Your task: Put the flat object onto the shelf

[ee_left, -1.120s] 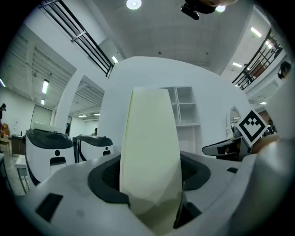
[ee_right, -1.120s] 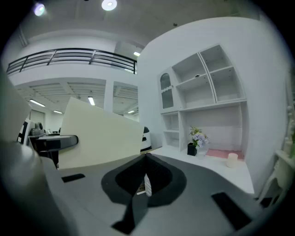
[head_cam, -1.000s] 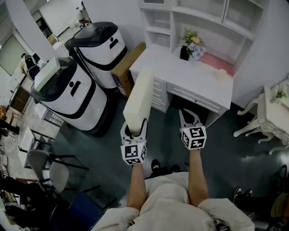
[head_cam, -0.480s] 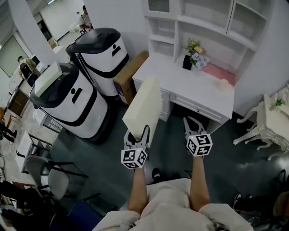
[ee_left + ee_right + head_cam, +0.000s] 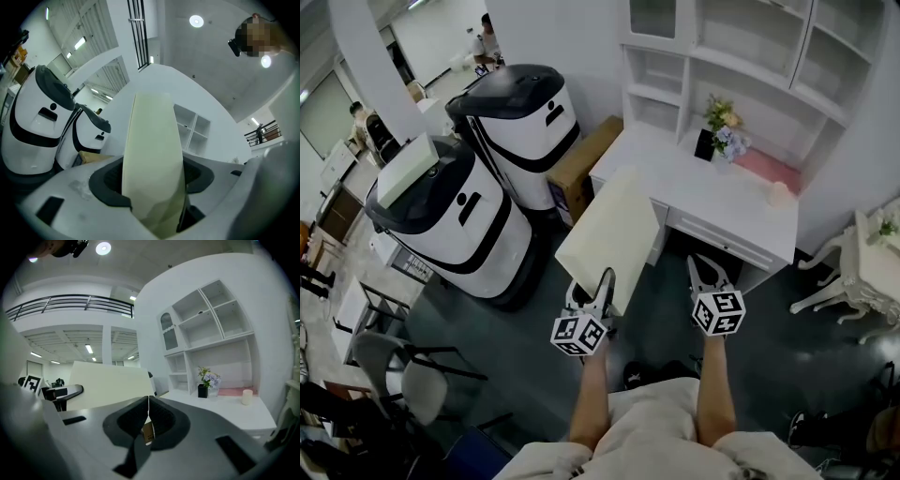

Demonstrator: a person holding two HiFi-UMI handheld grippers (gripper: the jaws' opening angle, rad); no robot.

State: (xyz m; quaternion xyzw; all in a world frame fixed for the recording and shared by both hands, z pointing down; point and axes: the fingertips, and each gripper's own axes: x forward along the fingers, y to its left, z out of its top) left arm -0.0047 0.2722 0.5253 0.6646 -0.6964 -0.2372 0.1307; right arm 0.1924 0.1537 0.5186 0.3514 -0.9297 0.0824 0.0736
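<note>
Room: dark floor [image 5: 787,347], white walls, and an open hall with chairs [image 5: 394,361] off to the left.

Against the far wall stands a white shelf [image 5: 741,42] with open compartments. It is mounted over a white bench [image 5: 712,202] fitted with drawers. No compartment that can be seen holds the task item.

Two large white-and-black machines [image 5: 455,225] stand side by side left of the bench. A cardboard box [image 5: 581,173] leans between the nearer-to-wall machine and the bench end. Part of a small white table [image 5: 877,248] shows at the right edge.

The panel [image 5: 609,234], flat and cream-coloured, is held up in the air over the floor before the left end of the bench, tilted. In the head view its far edge overlaps the bench's front left corner; contact there cannot be judged. It is well apart from the shelf.

The left claw [image 5: 589,286] grips the panel by its near edge. The left gripper view shows the panel edge-on between the two jaws, which are closed against its faces.

The right claw [image 5: 703,267] hangs to the right of the panel, over the floor before the bench drawers. Its jaws are closed together on nothing.

On the bench: flowers [image 5: 724,127] in a dark pot at the back, a pink cloth [image 5: 764,169] just to their right, and a pale candle [image 5: 780,192] beside the cloth.
</note>
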